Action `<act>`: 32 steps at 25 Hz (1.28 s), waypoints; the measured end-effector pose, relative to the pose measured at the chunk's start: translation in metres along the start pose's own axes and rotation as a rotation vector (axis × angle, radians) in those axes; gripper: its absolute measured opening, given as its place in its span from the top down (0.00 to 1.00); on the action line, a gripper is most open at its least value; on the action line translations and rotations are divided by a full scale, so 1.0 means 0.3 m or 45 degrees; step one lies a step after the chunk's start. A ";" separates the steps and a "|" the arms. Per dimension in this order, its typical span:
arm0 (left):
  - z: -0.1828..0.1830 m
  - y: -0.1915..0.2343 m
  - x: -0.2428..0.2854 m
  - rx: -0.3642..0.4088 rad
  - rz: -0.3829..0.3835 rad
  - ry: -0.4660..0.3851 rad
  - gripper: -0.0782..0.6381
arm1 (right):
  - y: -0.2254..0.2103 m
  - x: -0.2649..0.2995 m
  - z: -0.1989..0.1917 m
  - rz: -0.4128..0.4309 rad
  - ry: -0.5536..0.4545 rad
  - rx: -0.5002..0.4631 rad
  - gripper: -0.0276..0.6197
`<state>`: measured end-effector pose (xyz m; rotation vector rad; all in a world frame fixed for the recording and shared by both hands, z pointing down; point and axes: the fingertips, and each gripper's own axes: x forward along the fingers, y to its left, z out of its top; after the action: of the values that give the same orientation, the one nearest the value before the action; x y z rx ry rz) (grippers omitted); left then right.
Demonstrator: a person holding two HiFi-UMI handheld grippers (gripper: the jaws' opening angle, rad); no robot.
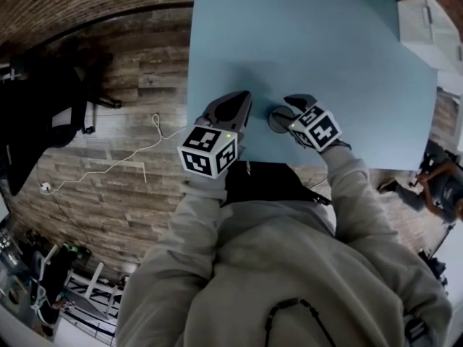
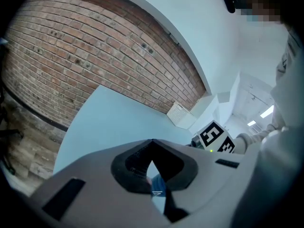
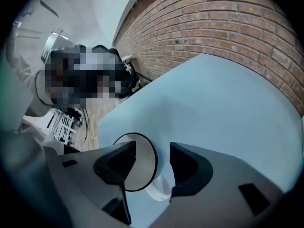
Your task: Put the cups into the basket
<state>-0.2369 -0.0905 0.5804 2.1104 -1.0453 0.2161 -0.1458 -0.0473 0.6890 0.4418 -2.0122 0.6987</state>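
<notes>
A pale blue cup (image 1: 278, 119) with a white handle sits near the front edge of the light blue table (image 1: 311, 42). In the right gripper view the cup (image 3: 142, 165) shows its round mouth turned toward the left jaw. My right gripper (image 1: 289, 107) (image 3: 153, 148) points steeply down and is open, with one jaw on each side of the cup. A sliver of table shows between the cup's wall and the right pad. Just left of the cup, my left gripper (image 1: 242, 96) (image 2: 152, 144) is shut with its tips meeting and nothing in it.
The table's front edge lies right under both grippers, next to my body. A white cabinet (image 1: 434, 27) stands past the table's right side. A brick wall (image 2: 71, 46) runs behind the table. On the wood floor to the left lie a white cable (image 1: 123, 157) and a black chair (image 1: 43, 107).
</notes>
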 end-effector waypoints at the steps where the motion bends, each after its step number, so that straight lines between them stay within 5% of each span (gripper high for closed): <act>1: 0.007 0.014 -0.007 -0.002 0.010 -0.006 0.90 | -0.001 0.008 -0.006 -0.003 0.025 -0.015 0.60; 9: -0.006 0.010 0.008 -0.002 0.007 0.003 0.90 | 0.000 0.040 -0.019 0.015 0.066 -0.020 0.61; 19: -0.052 -0.049 0.024 0.038 -0.033 0.056 0.90 | -0.041 0.057 -0.043 -0.114 0.158 -0.144 0.85; 32: -0.076 -0.065 0.018 0.084 -0.025 0.074 0.90 | -0.063 0.064 -0.046 -0.170 0.145 -0.133 0.89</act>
<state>-0.2151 -0.0708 0.5880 2.1591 -0.9955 0.3041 -0.1358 -0.0539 0.7167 0.4598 -1.8836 0.5227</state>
